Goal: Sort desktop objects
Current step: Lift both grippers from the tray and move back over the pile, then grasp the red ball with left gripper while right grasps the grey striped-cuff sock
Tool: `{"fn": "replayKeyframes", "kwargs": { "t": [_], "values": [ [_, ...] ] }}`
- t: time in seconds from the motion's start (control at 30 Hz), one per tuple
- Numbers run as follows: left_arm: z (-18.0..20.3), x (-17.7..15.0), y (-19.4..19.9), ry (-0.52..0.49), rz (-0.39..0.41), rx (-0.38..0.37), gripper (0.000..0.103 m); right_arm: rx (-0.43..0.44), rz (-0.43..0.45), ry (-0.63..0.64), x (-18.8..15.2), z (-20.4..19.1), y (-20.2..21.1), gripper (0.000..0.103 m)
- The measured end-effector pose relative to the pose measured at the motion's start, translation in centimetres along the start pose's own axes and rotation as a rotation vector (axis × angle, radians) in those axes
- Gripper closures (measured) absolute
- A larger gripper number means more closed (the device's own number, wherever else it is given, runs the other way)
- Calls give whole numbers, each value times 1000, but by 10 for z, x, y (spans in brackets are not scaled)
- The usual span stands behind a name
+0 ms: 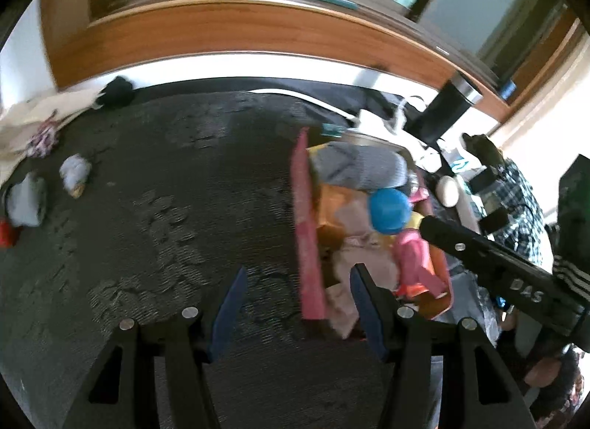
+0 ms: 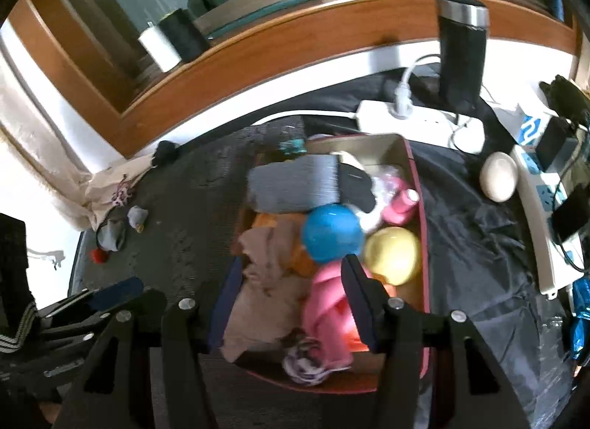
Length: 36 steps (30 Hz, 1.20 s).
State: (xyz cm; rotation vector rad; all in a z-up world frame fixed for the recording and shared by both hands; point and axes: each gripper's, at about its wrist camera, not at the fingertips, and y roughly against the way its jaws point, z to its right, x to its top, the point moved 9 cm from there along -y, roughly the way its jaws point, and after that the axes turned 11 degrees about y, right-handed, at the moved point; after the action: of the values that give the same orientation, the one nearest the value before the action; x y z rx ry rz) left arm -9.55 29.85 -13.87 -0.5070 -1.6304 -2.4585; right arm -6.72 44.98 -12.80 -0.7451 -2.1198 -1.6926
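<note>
Left tongs (image 1: pixel 297 303) spread wide, nothing between the blue-padded fingers (image 1: pixel 232 303), poised over the dark grey mat (image 1: pixel 166 207) just left of the pink-walled box (image 1: pixel 306 241). Right tongs (image 2: pixel 291 300) likewise agape and empty, hanging above the same box (image 2: pixel 416 185), with the fingertips over a tan cloth (image 2: pixel 265 281) and a pink cloth (image 2: pixel 328 303).

Crammed inside the box: a grey rolled fabric (image 2: pixel 291 185) toward the far end, a blue ball (image 2: pixel 332 233) touching a yellow ball (image 2: pixel 392 253), a pink bottle (image 2: pixel 403 204) beside them, a striped scrap (image 2: pixel 302 362) at the near edge. Seen from the left wrist, the blue ball (image 1: pixel 389 211) resting just under the grey roll (image 1: pixel 361 167).

Scattered on the mat's far left, well apart from the box: a small pale grey bundle (image 1: pixel 75 172), another grey lump (image 1: pixel 27 204), a red item (image 1: pixel 5 233) at the edge, a dark clump (image 1: pixel 118 91) near the back.

Right of the box, on black sheeting over the counter (image 2: pixel 475 229): a cream egg-shaped object (image 2: pixel 499 176), a white power strip (image 2: pixel 416 115) with a plug in it, a black tumbler with a steel band (image 2: pixel 461 49) standing upright behind. Somewhat blurred, both views.
</note>
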Motion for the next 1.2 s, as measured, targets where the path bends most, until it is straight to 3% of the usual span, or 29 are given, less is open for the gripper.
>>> {"fn": "replayKeyframes", "kwargs": {
  "t": [0.37, 0.43, 0.7, 0.97, 1.2],
  "values": [
    [-124, 8, 30, 206, 58, 117, 43, 53, -28, 91, 1, -76, -20, 38],
    [-152, 9, 37, 250, 75, 141, 32, 56, -40, 103, 0, -89, -26, 37],
    [-267, 20, 64, 383, 151, 240, 32, 66, -86, 150, -4, -140, -50, 33],
    [-367, 43, 64, 414, 204, 339, 32, 59, -132, 182, -9, -181, -75, 33],
    [-402, 65, 41, 393, 182, 332, 32, 45, -168, 194, -10, -207, -96, 33]
  ]
}}
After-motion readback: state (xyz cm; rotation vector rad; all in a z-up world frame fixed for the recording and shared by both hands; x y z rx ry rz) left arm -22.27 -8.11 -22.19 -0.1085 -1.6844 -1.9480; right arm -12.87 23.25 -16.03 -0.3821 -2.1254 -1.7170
